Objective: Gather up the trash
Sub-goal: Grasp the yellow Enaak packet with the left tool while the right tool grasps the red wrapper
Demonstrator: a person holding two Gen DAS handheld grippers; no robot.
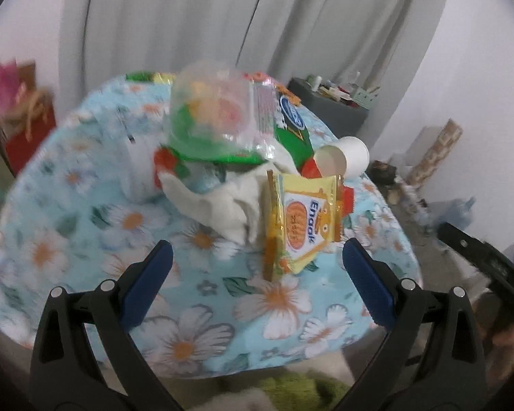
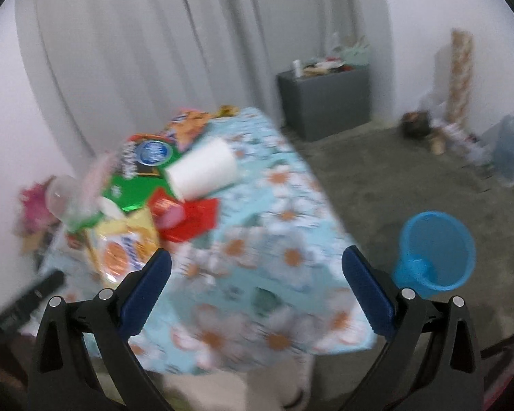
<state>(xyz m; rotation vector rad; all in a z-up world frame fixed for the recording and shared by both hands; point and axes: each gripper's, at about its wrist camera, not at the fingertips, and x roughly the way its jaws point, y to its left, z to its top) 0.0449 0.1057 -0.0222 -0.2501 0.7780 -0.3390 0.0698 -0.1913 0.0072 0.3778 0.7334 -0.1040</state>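
Both spread wide, gripping nothing: left gripper (image 1: 257, 257) near yellow snack packet (image 1: 300, 221); right gripper (image 2: 256, 265) alone showing blue bin (image 2: 435, 250) on right floor.

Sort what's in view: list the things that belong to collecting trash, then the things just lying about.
For the job:
yellow snack packet
white paper cup
red wrapper
crumpled tissue
clear plastic cup
green packet
blue bin

Just lying about:
grey cabinet
wrapping paper roll
floral tablecloth
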